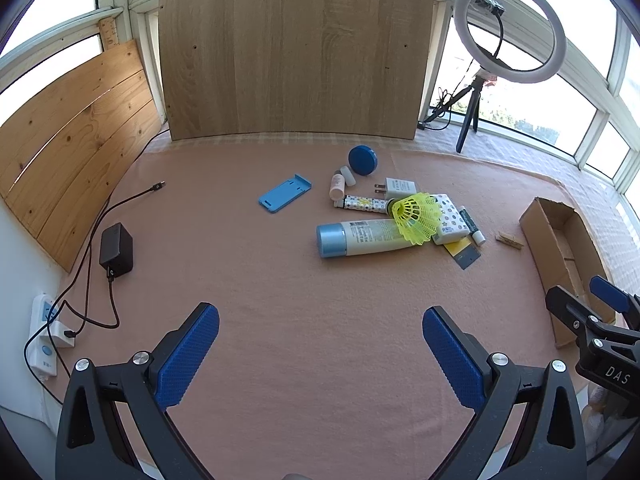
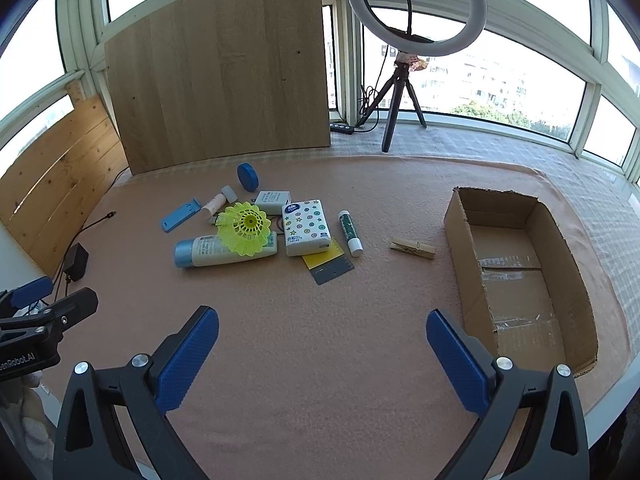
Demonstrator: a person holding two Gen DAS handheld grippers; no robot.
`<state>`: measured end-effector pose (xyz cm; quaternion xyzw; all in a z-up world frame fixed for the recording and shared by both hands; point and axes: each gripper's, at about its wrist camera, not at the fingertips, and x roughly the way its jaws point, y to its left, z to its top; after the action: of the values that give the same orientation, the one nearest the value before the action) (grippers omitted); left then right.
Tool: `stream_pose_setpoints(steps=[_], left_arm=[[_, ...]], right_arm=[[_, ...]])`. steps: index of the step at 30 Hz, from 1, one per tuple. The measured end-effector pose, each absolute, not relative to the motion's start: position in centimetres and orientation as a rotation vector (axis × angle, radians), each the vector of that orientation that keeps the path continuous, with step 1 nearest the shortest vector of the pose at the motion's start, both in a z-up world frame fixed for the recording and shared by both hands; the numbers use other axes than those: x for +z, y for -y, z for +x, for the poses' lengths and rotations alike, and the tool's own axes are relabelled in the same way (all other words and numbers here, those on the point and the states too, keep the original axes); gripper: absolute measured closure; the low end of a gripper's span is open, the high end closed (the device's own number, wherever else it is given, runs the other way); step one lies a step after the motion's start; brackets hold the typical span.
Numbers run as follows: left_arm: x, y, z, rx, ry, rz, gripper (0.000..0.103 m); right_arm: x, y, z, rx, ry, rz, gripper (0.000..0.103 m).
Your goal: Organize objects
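I hold my left gripper (image 1: 320,344) and my right gripper (image 2: 322,344) low over the pink cloth (image 2: 320,300), both tilted down, jaws spread as wide as they go and nothing between them. They hang side by side above bare cloth, touching none of the objects.

Just beyond my right gripper, on its right, the open cardboard box (image 2: 464,240) lies with only tape strips on its floor. Left of the box sits a wooden clothespin (image 2: 413,248), apart from the rest.

Farther out is the cluster. A white bottle with a blue cap (image 2: 200,253) lies on its side, and a yellow shuttlecock (image 2: 245,229) rests on top of it. Beside them is a spotted tissue pack (image 2: 306,226), lying partly over a yellow and grey card (image 2: 330,266). A glue stick (image 2: 350,232) lies just right of the pack.

Behind these are a white plug adapter (image 2: 272,201), a small pinkish bottle (image 2: 214,204), a flat blue holder (image 2: 180,216) and a round blue tin (image 2: 247,176) standing on edge.

At the far edge a wooden board (image 2: 220,72) leans upright, with a ring light (image 2: 416,8) on a tripod to its right.
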<state>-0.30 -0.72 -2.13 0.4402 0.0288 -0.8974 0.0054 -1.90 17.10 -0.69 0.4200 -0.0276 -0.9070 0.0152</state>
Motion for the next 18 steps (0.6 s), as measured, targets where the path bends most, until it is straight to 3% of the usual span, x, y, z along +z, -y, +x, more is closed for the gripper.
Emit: stream_pose_setpoints(steps=[18], left_arm=[[-2.04, 0.37, -0.1, -2.816, -0.084, 1.383, 0.0]], right_arm=[[-0.62, -17.04, -1.76, -2.821, 0.086, 1.309, 0.0]])
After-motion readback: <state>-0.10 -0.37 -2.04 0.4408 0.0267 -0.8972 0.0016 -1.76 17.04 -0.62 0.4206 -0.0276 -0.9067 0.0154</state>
